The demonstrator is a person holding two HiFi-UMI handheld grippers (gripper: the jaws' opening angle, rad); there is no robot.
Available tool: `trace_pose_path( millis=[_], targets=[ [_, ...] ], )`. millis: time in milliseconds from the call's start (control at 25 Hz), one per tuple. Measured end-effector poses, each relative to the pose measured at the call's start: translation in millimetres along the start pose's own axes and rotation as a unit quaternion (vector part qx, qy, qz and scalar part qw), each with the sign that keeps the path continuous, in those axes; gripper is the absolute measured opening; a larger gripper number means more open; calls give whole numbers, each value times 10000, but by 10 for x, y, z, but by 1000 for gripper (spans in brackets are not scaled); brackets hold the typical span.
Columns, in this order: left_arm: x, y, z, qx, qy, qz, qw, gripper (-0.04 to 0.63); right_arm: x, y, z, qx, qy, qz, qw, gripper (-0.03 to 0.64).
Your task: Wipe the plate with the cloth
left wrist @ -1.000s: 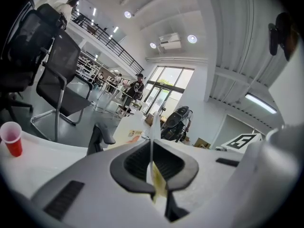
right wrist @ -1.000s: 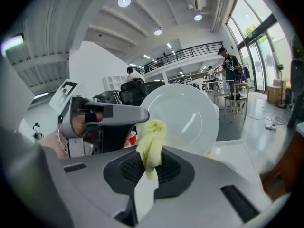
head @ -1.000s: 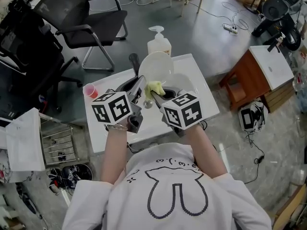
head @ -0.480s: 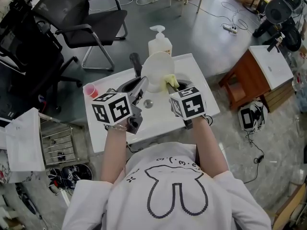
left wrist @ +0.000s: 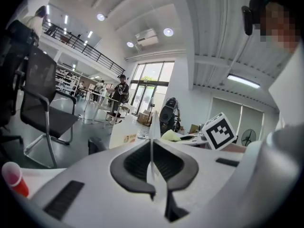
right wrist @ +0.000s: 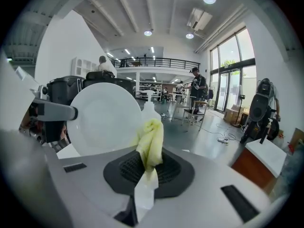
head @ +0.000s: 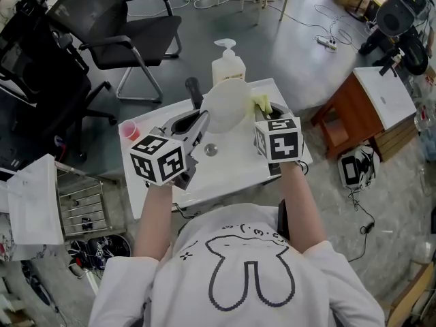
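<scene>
Left claw (head: 201,119) is closed on the rim of the white plate (head: 225,105). In the left gripper view the plate (left wrist: 151,144) is edge-on, a thin line pinched between the two jaws. The plate is held up off the white table (head: 272,87), standing on edge and tilted, above the table's middle.

Right claw (head: 268,115) is closed on the yellow cloth (head: 262,102). In the right gripper view the cloth (right wrist: 151,144) is bunched between the jaws and sticks up out of them. The cloth is just beside the plate's right rim, with the plate face (right wrist: 104,118) turned toward the right claw. Can't tell if the cloth touches the plate.

The left claw (right wrist: 53,111) shows in the right gripper view at the plate's left edge. The right claw's marker cube (left wrist: 219,131) shows in the left gripper view, right of the plate.

On the table: soap pump bottle (head: 227,63) at the far edge behind the plate, pink cup (head: 129,131) at the left edge, round metal fitting (head: 211,150) below the plate between the two claws. Black office chair (head: 116,29) is on the floor beyond the table, wooden cabinet (head: 347,111) off to the right.
</scene>
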State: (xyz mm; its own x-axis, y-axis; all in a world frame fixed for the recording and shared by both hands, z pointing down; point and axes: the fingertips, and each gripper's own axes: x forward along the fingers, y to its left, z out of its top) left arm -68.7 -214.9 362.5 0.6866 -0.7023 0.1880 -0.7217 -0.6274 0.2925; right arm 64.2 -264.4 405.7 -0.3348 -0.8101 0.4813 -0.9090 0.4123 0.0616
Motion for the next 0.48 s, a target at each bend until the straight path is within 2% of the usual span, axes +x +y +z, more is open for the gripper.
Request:
trace_pose_path(
  millis=[120, 200, 320, 480],
  targets=[
    [-6, 12, 26, 632, 53, 61, 9980, 18, -58, -89, 67, 194, -114, -8, 9997, 48],
    [-11, 7, 49, 1159, 126, 105, 9931, 18, -101, -125, 123, 294, -180, 20, 9994, 48],
    [7, -37, 84, 1992, 259, 56, 9796, 18, -144, -145, 215, 382, -265, 105, 9989, 48],
    [44, -79, 98, 2926, 430, -4, 9553, 18, -197, -129, 301, 360, -341, 208, 9986, 48]
  ],
)
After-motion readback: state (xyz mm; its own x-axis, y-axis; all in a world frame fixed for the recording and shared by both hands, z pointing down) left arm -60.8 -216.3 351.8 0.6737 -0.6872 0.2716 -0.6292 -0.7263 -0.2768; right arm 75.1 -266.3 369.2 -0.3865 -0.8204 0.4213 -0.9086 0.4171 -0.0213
